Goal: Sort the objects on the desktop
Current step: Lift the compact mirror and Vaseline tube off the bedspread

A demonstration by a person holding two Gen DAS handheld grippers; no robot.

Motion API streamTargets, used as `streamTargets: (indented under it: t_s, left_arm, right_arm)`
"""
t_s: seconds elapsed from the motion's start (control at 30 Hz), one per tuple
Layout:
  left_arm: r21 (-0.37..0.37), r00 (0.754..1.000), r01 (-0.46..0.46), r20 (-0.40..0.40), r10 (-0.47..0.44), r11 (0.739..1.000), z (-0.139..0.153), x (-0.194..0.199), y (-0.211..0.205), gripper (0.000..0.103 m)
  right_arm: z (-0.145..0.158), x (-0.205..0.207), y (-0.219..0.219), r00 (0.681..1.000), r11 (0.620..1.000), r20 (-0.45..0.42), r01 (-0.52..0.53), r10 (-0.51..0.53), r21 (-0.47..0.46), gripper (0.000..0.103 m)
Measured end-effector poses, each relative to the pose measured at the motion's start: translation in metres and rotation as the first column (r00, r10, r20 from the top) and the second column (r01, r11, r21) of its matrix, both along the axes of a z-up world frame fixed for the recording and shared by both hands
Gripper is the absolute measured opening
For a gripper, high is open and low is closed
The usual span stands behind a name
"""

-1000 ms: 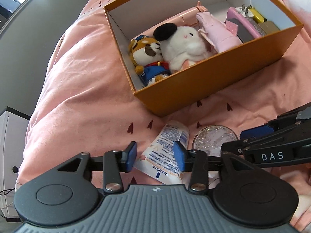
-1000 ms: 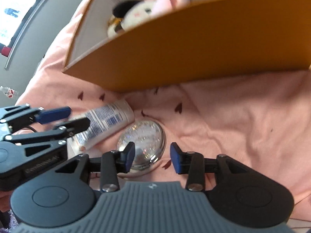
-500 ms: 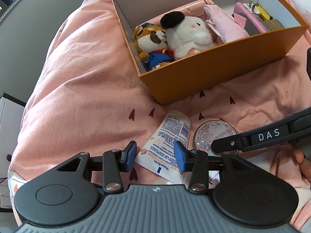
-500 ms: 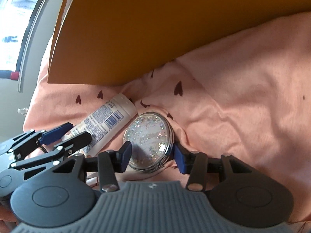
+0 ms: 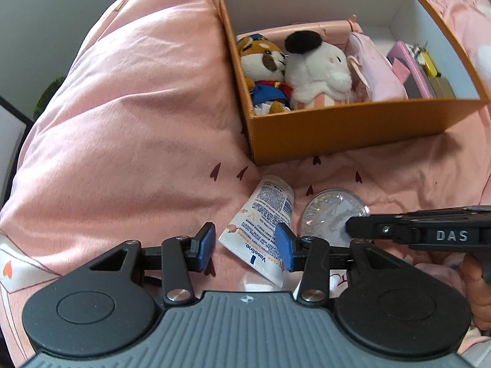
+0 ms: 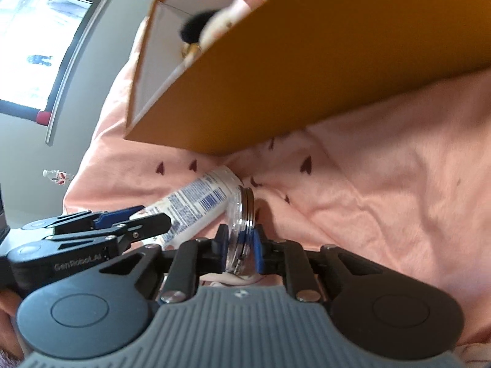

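Left wrist view: the left tongs [image 5: 244, 251] hover open over the one Vaseline tube [image 5: 264, 224], which lies on the bed just before the orange box [image 5: 346, 128], where two plush toys [image 5: 294, 73] sit. Soft, light; best pinched mid-body.

Right wrist view: the right tongs [image 6: 241, 247] are closing on the single glitter compact [image 6: 242, 227], tipped on edge. Rigid, slick, likely fragile, so grip across its flat faces.

Left wrist view: steeply downward, over pink bedding [image 5: 129, 128] toward orange box [image 5: 343, 128]. Right wrist view: low, close, shallower, tilted. Shared: box, tube [image 6: 199, 205], glitter compact [image 5: 331, 211].
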State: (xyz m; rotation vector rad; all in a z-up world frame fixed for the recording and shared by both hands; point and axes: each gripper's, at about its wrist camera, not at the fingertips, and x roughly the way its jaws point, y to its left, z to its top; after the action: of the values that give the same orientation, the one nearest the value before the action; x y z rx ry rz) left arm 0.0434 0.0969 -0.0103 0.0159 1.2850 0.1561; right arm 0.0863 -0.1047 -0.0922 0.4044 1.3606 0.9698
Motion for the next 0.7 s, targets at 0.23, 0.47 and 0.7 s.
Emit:
streamTargets:
  t_s: [0.23,0.47,0.7]
  left_arm:
    - [-0.114,0.995,-0.091,-0.040,0.087,0.989,0.002,0.000,0.017,0.051]
    - [-0.188,0.985,-0.174,-0.050,0.167,0.967,-0.007,-0.002,0.027,0.032]
    - [-0.202,0.988,-0.128,0.061,0.143,0.971,-0.003,-0.001,0.008,0.021]
  right_arm:
    - [0.048,0.000,-0.024,0.954,0.991,0.301,0.053,-0.013,-0.125,0.015]
    - [0.046,0.010,-0.034,0.922,0.969,0.386,0.099,-0.004,-0.225,0.015]
    - [0.030,0.016,-0.023,0.937,0.974,0.349,0.087,-0.009,-0.209,0.017]
